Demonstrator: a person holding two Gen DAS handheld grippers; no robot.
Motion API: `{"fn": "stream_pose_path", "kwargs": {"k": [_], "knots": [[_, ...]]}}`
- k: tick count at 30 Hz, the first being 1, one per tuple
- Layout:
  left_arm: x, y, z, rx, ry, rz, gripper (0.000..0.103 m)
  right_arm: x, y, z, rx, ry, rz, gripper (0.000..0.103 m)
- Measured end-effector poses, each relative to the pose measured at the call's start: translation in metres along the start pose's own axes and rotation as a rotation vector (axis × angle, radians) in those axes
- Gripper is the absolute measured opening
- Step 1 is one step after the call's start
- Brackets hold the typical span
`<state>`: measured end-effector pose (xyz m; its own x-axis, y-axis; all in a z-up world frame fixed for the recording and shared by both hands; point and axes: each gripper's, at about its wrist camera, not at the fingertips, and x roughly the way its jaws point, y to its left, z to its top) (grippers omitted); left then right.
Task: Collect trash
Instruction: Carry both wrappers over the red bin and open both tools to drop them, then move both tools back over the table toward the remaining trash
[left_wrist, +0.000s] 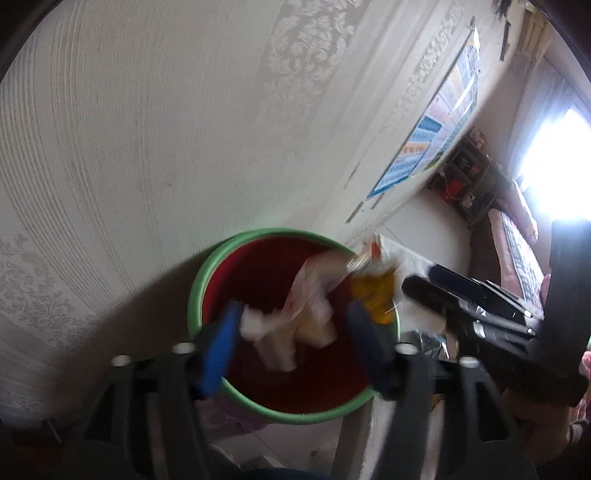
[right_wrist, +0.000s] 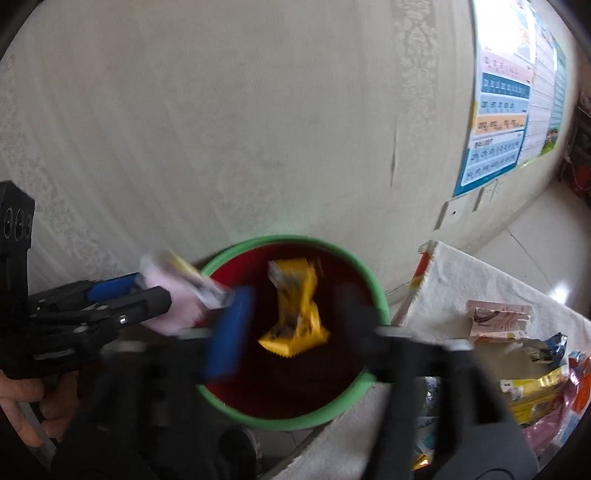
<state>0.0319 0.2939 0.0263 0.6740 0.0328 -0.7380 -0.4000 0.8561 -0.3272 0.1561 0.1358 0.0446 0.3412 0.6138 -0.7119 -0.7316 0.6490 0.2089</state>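
Both grippers open over the bin, wrappers dropping in

The left gripper (left_wrist: 291, 339) has its blue-padded jaws spread, pressing on nothing; a blurred pale pink-and-white crumpled wrapper (left_wrist: 295, 317) hangs loose between them above the round bin with a green plastic rim and dark red inside (left_wrist: 195, 295). In the right wrist view that wrapper sits at the left gripper's tips at the bin's left rim. The right gripper (right_wrist: 295, 325) is likewise released, and a yellow foil snack wrapper (right_wrist: 299, 310) sits free between its jaws inside the bin's mouth. Just right of the bin, a table under a white textured cloth (right_wrist: 480, 280) carries more wrappers: pink (right_wrist: 495, 317), blue-silver (right_wrist: 550, 347) and yellow (right_wrist: 535, 395). Behind stands a pale patterned wall with a colourful chart poster (right_wrist: 506, 110).
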Motion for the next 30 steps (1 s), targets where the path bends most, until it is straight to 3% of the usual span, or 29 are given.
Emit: {"fn": "stream_pose_path", "kwargs": {"k": [2,7,9,14,18,21,25,30], "knots": [[0.001,0.002,0.002,-0.014,-0.009,0.001,0.075,0.003,-0.003,0.000,0.014,0.014,0.002,0.067],[-0.004,0.000,0.007,-0.020,-0.032,0.009,0.093,-0.009,-0.005,-0.002,0.001,0.005,-0.039,0.088],[-0.009,-0.005,0.007,0.009,-0.045,0.034,0.095,-0.017,-0.008,-0.003,-0.001,-0.008,-0.062,0.098],[-0.015,-0.022,-0.001,0.068,-0.076,0.076,0.095,-0.043,-0.028,-0.016,0.040,-0.021,-0.146,0.098],[-0.012,-0.019,-0.014,-0.045,-0.044,0.053,0.095,-0.059,-0.040,-0.033,0.103,0.009,-0.203,0.098],[-0.009,-0.026,-0.030,-0.109,-0.023,0.029,0.095,-0.086,-0.040,-0.054,0.069,-0.022,-0.208,0.098],[-0.019,-0.060,-0.038,-0.022,-0.018,0.049,0.095,-0.112,-0.061,-0.088,0.130,0.009,-0.160,0.098],[-0.044,-0.090,-0.040,0.053,-0.064,0.053,0.095,-0.139,-0.081,-0.105,0.166,-0.029,-0.188,0.098]]}}
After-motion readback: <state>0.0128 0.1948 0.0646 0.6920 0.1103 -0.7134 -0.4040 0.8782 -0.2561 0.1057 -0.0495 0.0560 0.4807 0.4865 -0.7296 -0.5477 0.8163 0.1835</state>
